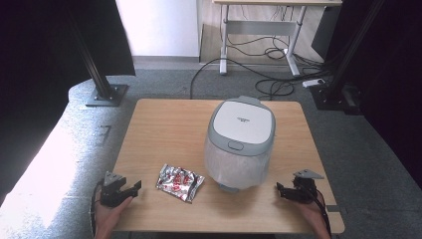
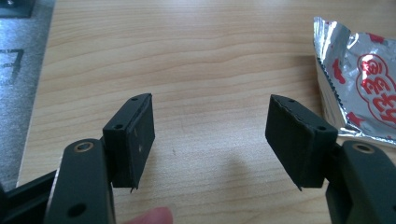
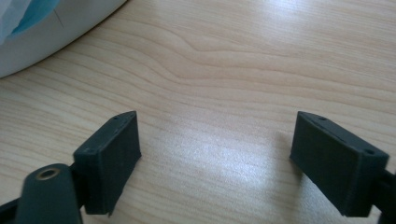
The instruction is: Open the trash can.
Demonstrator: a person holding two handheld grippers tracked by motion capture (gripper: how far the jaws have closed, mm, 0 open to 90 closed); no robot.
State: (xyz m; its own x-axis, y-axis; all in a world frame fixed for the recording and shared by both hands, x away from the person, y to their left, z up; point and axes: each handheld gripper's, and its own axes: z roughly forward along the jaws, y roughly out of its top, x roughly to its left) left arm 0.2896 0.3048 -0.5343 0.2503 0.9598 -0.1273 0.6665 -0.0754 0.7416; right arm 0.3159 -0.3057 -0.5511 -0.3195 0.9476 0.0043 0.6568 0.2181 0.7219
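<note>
The foil packet (image 1: 179,182) lies flat on the table (image 1: 164,129) just to the right of the left tongs (image 1: 130,189), its long axis slanting from near-right to far-left, so the left hand (image 1: 110,215) is much the nearer. Those tongs rest low, spread, nothing between them. The right tongs (image 1: 281,190), also spread and empty, sit beyond the white bin (image 1: 240,144), well apart from the packet.

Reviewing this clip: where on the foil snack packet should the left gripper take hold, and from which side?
The foil snack packet lies flat on the table, so its crimped near-left edge is probably the best grip: it is thin and lifts slightly off the wood. The left gripper, jaws open and empty, sits just left of it and could come in low from that side.
</note>
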